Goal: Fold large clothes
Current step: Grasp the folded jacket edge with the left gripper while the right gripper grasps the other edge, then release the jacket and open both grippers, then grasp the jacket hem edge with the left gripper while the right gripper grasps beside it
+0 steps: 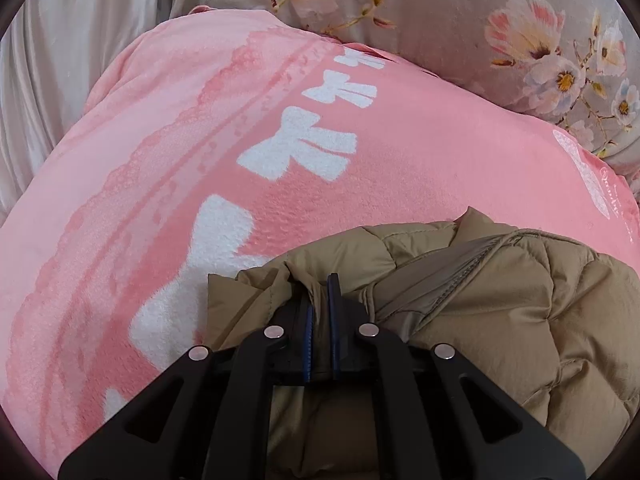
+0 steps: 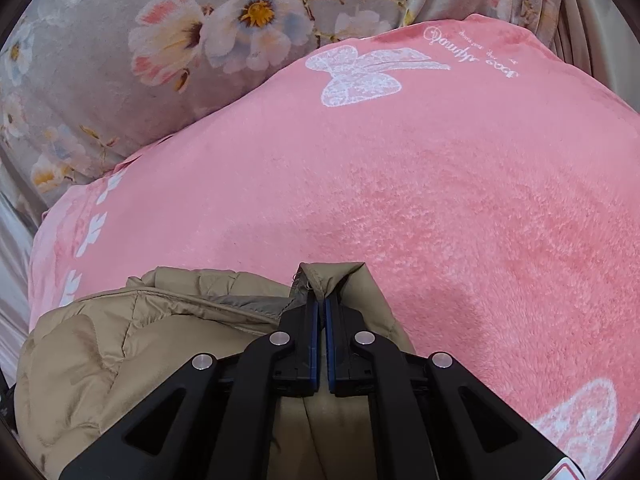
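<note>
Blanket: pink fleece blanket [image 1: 360, 168] covers most of both views, spread flat as the work surface. Lace-pattern stripe + row of white bows [image 1: 300, 148] run up its left part in left-wrist view. White butterfly print [image 2: 360, 76] w/ script lettering sits near its far edge in right-wrist view; same print shows small at the right edge of the left view.
Bedding: grey floral bedding [image 2: 160, 60] bunched up behind the blanket, touching its far edge. Big pink/white flowers w/ yellow centres.
Curtain: pale curtain [image 1: 60, 60] w/ vertical folds, far left in left view; also shows at the far right of the right view.
Jacket: tan quilted puffer jacket [image 1: 520, 320] lies on the near part of the blanket, bunched, puffy. Greyish lining strip [image 1: 440, 272] + cord visible across the top of the heap. Spans between the 2 grippers: to the right of the left one, to the left of the right one.
L gripper: left gripper [image 1: 321, 292] pressed together, pinching a fold of jacket edge; fabric puckers up between the blue pads.
R gripper: right gripper [image 2: 321, 300] pressed together too, pinching a peaked corner of tan jacket fabric that stands up just past the tips.
Pose: both point steeply down at the blanket, jacket edge held low.
</note>
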Demonstrator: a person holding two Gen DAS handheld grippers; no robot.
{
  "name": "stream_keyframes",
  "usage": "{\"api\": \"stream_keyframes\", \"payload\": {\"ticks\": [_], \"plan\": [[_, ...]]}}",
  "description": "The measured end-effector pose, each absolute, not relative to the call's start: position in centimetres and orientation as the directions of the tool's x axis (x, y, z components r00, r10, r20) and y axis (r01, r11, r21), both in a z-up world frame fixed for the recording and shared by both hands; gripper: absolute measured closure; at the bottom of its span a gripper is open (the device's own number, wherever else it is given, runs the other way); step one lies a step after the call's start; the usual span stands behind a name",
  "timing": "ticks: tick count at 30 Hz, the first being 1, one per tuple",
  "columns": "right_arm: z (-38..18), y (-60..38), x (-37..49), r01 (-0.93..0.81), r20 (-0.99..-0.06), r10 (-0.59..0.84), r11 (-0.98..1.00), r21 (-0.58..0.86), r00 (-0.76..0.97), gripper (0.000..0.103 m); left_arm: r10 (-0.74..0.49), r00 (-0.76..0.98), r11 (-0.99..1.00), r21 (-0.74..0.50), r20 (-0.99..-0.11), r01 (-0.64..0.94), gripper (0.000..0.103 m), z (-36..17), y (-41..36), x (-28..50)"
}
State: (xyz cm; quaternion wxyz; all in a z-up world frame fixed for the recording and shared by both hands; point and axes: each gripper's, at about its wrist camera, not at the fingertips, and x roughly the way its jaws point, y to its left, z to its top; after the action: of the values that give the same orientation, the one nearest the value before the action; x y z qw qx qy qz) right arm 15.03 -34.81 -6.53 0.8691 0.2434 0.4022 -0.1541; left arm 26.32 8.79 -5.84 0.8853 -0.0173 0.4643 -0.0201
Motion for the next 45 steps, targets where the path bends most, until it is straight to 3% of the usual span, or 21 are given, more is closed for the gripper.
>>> {"api": "stream_keyframes", "payload": {"ticks": [15, 19, 22, 24, 25, 26, 30, 31, 33, 35, 39, 45], "plan": [[-7.0, -34.6, 15.7, 0.472, -0.787, -0.094, 0.840, 0.265, 0.610, 0.101, -0.019, 0.576, 1.000, -0.010, -0.817, 0.018, 0.097, -5.9, 8.2, 26.3], [-6.9, -35.6, 15.5, 0.460, -0.788, -0.036, 0.827, 0.321, 0.615, 0.099, -0.047, 0.566, 0.999, -0.044, -0.823, 0.019, 0.097, -5.6, 8.7, 26.4], [-5.1, -37.7, 13.8, 0.474, -0.773, 0.021, 0.780, 0.409, 0.633, 0.081, -0.058, 0.545, 0.998, -0.066, -0.836, 0.005, 0.094, -4.2, 9.7, 26.2], [-2.1, -39.1, 11.0, 0.485, -0.708, -0.037, 0.754, 0.444, 0.705, 0.062, -0.057, 0.564, 0.998, -0.066, -0.824, 0.004, 0.077, -2.3, 10.6, 25.5], [-0.7, -39.7, 9.8, 0.481, -0.679, -0.062, 0.752, 0.451, 0.732, 0.058, -0.018, 0.590, 0.999, -0.032, -0.807, -0.013, 0.040, -0.9, 11.2, 25.0], [0.6, -40.3, 8.7, 0.486, -0.659, -0.090, 0.750, 0.449, 0.747, 0.055, 0.018, 0.623, 0.999, -0.003, -0.782, -0.033, 0.013, 0.2, 11.7, 24.5], [5.1, -40.6, 5.2, 0.486, -0.604, -0.181, 0.783, 0.389, 0.776, 0.055, 0.084, 0.712, 0.996, 0.059, -0.697, -0.060, 0.015, 4.9, 13.1, 22.4], [6.1, -39.6, 4.7, 0.472, -0.595, -0.197, 0.808, 0.351, 0.779, 0.058, 0.075, 0.726, 0.997, 0.053, -0.683, -0.053, 0.017, 6.2, 13.0, 21.8], [7.1, -36.7, 4.5, 0.420, -0.585, -0.194, 0.864, 0.278, 0.787, 0.073, 0.040, 0.738, 0.999, 0.033, -0.674, -0.023, 0.020, 7.7, 12.1, 20.9], [7.2, -33.4, 5.1, 0.361, -0.593, -0.168, 0.905, 0.223, 0.787, 0.080, -0.018, 0.734, 0.999, 0.015, -0.679, 0.039, 0.024, 8.5, 9.7, 19.9], [5.5, -26.8, 7.6, 0.221, -0.629, -0.058, 0.958, 0.184, 0.776, 0.088, -0.129, 0.684, 0.982, 0.004, -0.718, 0.189, 0.024, 7.1, 3.0, 18.3], [2.8, -20.3, 11.4, 0.099, -0.687, 0.000, 0.990, 0.105, 0.726, 0.088, -0.178, 0.593, 0.956, 0.004, -0.785, 0.293, 0.024, 2.0, -2.9, 18.1]]}}
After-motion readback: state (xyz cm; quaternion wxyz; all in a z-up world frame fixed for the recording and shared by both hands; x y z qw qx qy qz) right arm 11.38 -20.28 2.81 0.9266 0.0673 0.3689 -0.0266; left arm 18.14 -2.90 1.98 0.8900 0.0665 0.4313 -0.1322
